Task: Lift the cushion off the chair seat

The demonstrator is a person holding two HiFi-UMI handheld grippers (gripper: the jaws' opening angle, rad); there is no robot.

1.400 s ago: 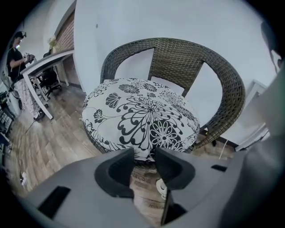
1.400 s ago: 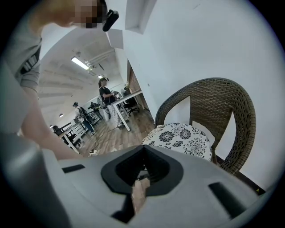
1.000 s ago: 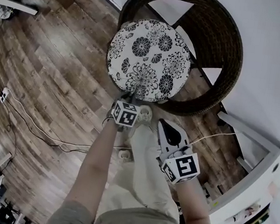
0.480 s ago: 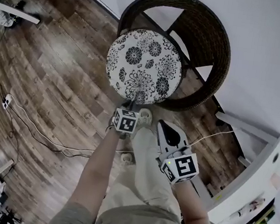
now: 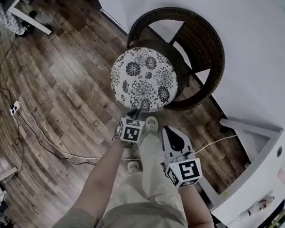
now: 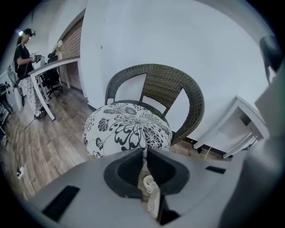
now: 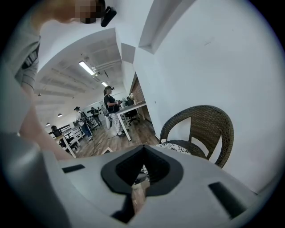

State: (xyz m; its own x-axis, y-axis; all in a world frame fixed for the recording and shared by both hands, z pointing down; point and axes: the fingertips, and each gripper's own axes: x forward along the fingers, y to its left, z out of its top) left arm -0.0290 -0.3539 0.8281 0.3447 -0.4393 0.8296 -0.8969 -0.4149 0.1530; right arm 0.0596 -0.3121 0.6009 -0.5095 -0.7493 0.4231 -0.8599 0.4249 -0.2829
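Observation:
The round black-and-white flowered cushion hangs tilted in front of the dark wicker chair, and the bare dark seat shows behind it. My left gripper has just been closing and is shut on the cushion's near edge. In the left gripper view the cushion fills the space just past the left gripper. My right gripper is shut with nothing in it, lower right of the cushion. In the right gripper view the right gripper points at the chair, with a strip of cushion showing.
A white wall stands behind the chair. A white desk stands at the right, with a thin cable on the wooden floor. More cables and a power strip lie at the left. My shoe is below the cushion. Other people stand far off.
The cushion has come up off the seat and toward me with the left gripper on its edge. Both grippers have risen, and the chair looks smaller and farther.

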